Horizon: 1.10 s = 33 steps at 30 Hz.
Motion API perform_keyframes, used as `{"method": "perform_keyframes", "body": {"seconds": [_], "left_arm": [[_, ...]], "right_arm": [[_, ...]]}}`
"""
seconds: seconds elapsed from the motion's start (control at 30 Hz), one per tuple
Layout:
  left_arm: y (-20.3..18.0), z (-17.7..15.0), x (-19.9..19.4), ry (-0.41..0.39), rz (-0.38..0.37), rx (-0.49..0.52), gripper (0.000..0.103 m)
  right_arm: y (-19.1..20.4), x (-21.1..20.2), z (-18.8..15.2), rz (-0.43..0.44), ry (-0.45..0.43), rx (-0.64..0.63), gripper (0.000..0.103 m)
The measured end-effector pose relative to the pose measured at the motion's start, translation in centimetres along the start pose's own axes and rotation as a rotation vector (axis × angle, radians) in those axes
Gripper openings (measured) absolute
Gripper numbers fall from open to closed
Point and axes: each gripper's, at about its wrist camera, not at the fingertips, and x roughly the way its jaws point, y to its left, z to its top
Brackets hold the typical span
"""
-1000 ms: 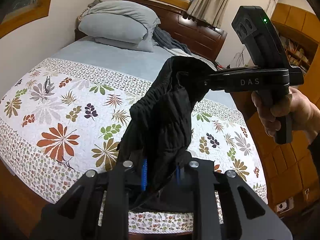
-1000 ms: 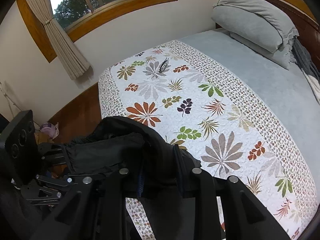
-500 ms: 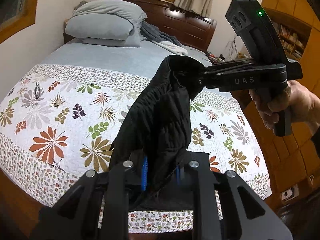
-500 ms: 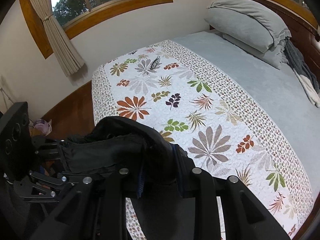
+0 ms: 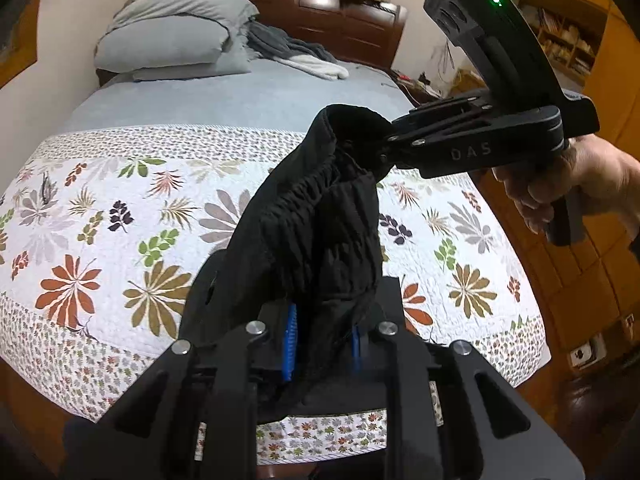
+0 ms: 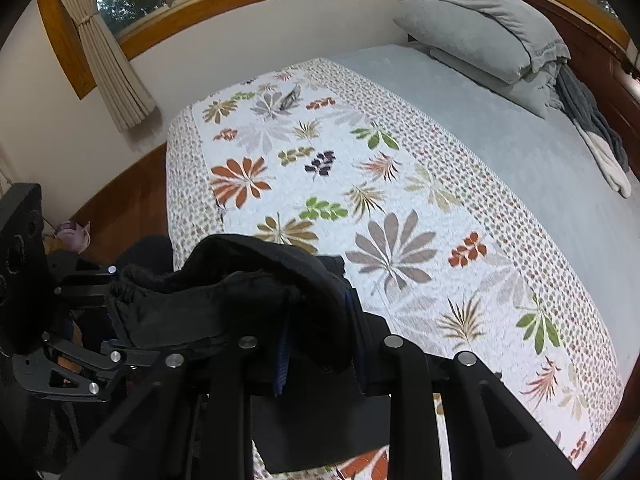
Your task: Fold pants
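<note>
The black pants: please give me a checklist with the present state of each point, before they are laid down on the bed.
1. Left gripper jaws closed on the black pants: ok.
2. Right gripper jaws closed on the pants: ok.
3. Waistband stretched flat between the two grippers: not ok, the cloth hangs bunched.
4. Floral quilt ahead free of other clothes: ok; one small dark item lies near the far edge.
5. Legs hanging straight below: cannot tell, hidden by the grippers.
6. Grey pillows out of the way: ok.
</note>
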Motion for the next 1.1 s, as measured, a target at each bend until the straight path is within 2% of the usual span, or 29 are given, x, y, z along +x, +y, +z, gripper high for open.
{"method": "perform_keyframes", "body": {"seconds": [0.4, 0.9, 1.1], "left_arm": [[-2.8, -1.7, 3.6, 0.059, 0.015, 0.062, 0.019], [-6.2, -5.3, 9.7, 0.167, 0.004, 0.136, 0.019], [-7.2, -6.6, 12.0, 0.21, 0.01, 0.166, 0.019]], "right_arm": [[-2.5, 1.7, -4.6, 0.017, 0.006, 0.045, 0.026], [-6.1, 5.1, -12.2, 0.011, 0.082, 0.073, 0.026], [-6.9, 6.7, -14.2, 0.003, 0.11, 0.062, 0.026]]}}
